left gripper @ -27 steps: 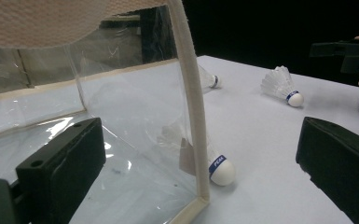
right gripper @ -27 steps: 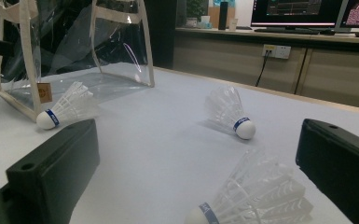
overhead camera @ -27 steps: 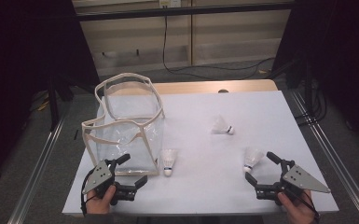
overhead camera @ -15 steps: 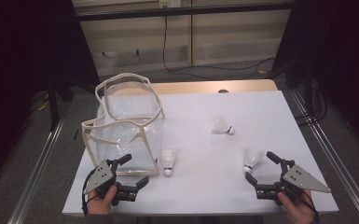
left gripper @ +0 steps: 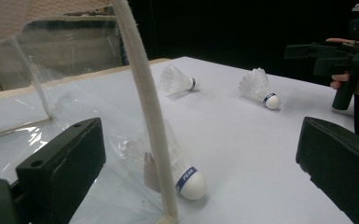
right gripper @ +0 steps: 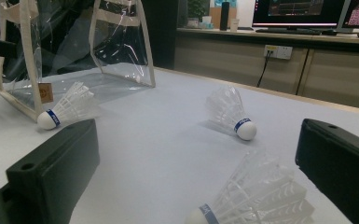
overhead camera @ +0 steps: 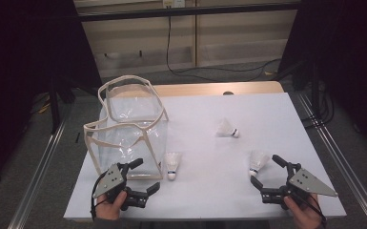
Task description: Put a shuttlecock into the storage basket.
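High view | both claws released: left gripper [overhead camera: 142, 176], right gripper [overhead camera: 263, 170] | nearest shuttlecock [overhead camera: 258, 162] at right claw's 12 o'clock | risk: feathers probably crushed if skirt is pinched; clear bag [overhead camera: 124, 129] toppled by left claw

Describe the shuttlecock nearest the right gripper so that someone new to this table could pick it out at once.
Start at the clear bag on the left of the white table, then cross to the near right corner, where the open right gripper rests. The shuttlecock lies just ahead of its jaws, cork toward the person. The other two lie beside the bag and farther back mid-table.
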`<action>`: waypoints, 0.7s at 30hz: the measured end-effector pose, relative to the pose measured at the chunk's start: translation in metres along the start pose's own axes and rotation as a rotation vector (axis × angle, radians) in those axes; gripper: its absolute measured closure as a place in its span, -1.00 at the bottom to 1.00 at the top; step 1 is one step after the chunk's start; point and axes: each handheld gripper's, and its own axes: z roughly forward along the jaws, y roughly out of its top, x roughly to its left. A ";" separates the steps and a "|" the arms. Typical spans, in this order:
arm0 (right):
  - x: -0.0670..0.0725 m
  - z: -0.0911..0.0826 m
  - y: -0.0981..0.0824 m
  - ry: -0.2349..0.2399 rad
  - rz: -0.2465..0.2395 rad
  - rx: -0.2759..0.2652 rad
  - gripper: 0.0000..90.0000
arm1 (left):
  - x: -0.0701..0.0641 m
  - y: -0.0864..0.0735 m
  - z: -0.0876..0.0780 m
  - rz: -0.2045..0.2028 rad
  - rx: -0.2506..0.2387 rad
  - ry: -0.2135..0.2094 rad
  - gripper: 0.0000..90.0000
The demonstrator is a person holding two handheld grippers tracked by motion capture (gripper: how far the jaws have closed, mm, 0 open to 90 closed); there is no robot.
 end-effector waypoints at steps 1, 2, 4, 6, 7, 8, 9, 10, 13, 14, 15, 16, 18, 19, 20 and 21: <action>0.000 0.000 0.000 0.000 0.001 0.000 -1.00 | -0.001 0.000 0.001 0.002 -0.002 -0.003 -0.96; 0.000 0.000 0.000 0.000 0.001 0.000 -1.00 | -0.002 0.001 0.002 0.002 0.000 -0.008 -0.96; 0.000 0.000 0.000 0.002 -0.005 0.002 -1.00 | -0.004 0.001 0.004 0.004 -0.002 -0.015 -0.96; 0.000 0.000 0.000 0.002 -0.001 0.000 -1.00 | -0.005 0.001 0.005 0.000 -0.003 -0.018 -0.96; 0.000 0.000 0.000 0.003 -0.002 -0.001 -1.00 | -0.006 0.001 0.006 -0.003 0.001 -0.023 -0.96; 0.000 0.000 0.000 0.003 -0.002 -0.001 -1.00 | -0.006 0.001 0.006 -0.003 0.001 -0.023 -0.96; 0.000 0.000 0.000 0.006 -0.006 -0.001 -1.00 | -0.006 0.001 0.007 0.001 0.004 -0.023 -0.96; 0.000 0.000 0.000 0.006 -0.006 -0.001 -1.00 | -0.006 0.001 0.007 0.001 0.004 -0.023 -0.96; 0.000 0.000 0.000 0.003 -0.004 -0.001 -1.00 | -0.007 0.001 0.008 0.000 0.003 -0.025 -0.96; 0.000 0.000 0.000 0.003 -0.004 -0.001 -1.00 | -0.006 0.001 0.008 0.004 0.006 -0.024 -0.96; 0.000 0.000 0.000 0.004 0.002 -0.002 -1.00 | -0.006 0.001 0.008 0.006 0.008 -0.025 -0.96; 0.000 0.000 0.000 0.004 0.002 -0.002 -1.00 | -0.007 0.001 0.008 0.004 0.008 -0.027 -0.96; 0.000 0.000 0.000 0.002 0.002 -0.002 -1.00 | -0.008 0.001 0.008 0.000 0.007 -0.030 -0.96; 0.001 0.001 0.000 0.006 -0.003 -0.003 -1.00 | -0.008 0.000 0.008 -0.004 0.008 -0.034 -0.96; 0.001 0.001 0.000 0.006 -0.002 -0.002 -1.00 | -0.008 0.000 0.008 0.000 0.011 -0.033 -0.96; 0.001 0.001 0.000 0.007 -0.006 -0.001 -1.00 | -0.008 0.000 0.009 -0.002 0.010 -0.033 -0.96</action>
